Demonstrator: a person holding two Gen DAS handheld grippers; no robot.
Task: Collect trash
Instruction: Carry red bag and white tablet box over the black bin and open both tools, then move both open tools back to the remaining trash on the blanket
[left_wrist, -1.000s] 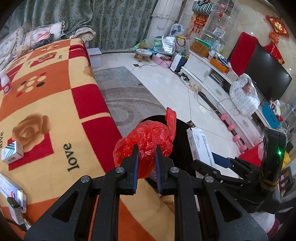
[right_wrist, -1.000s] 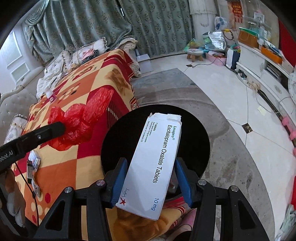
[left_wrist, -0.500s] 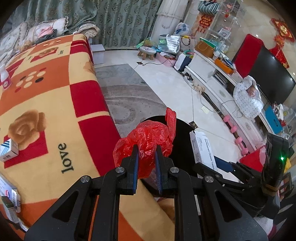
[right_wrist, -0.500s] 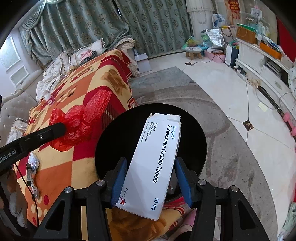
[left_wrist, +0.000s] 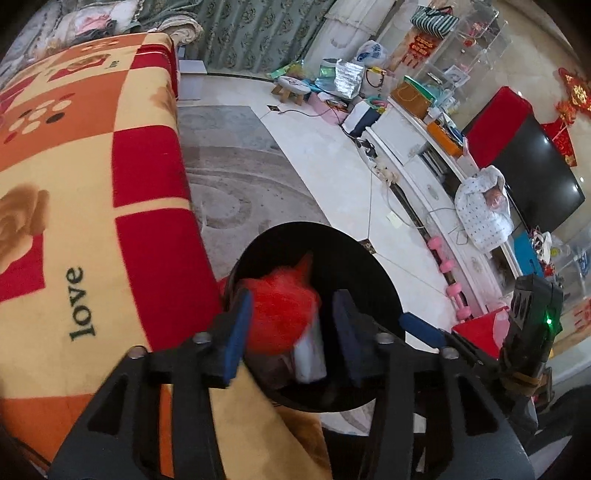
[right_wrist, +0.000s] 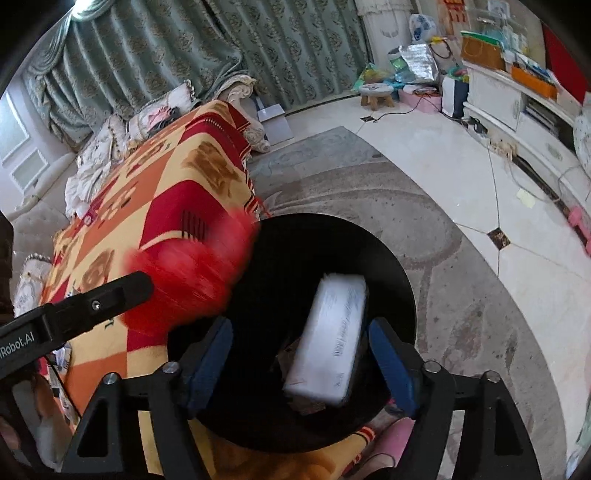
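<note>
A round black bin (left_wrist: 373, 264) stands on the floor against the blanket-covered couch. My left gripper (left_wrist: 291, 301) hangs over its mouth, jaws opening. The crumpled red plastic bag (left_wrist: 280, 317) is blurred between the blue pads, loose and dropping into the bin. Over the same bin (right_wrist: 369, 240), my right gripper (right_wrist: 299, 326) has its jaws opening too. The white tablet box (right_wrist: 332, 332) is blurred and tilted between the fingers, falling inside. The red bag (right_wrist: 192, 273) and a left finger (right_wrist: 92, 306) show at the left of the right wrist view. The box (left_wrist: 310, 354) appears low in the bin.
The orange, red and yellow blanket (left_wrist: 92, 192) covers the couch left of the bin. A grey patterned rug (right_wrist: 461, 258) lies under and around the bin, with white tile floor beyond. A white TV cabinet (left_wrist: 417, 162), pink dumbbells (left_wrist: 443, 266) and a small stool (right_wrist: 376, 92) stand further off.
Both grippers sank toward the bin and opened. The red bag left the left pads and the white box slipped from the right pads; both are dropping into the bin.
</note>
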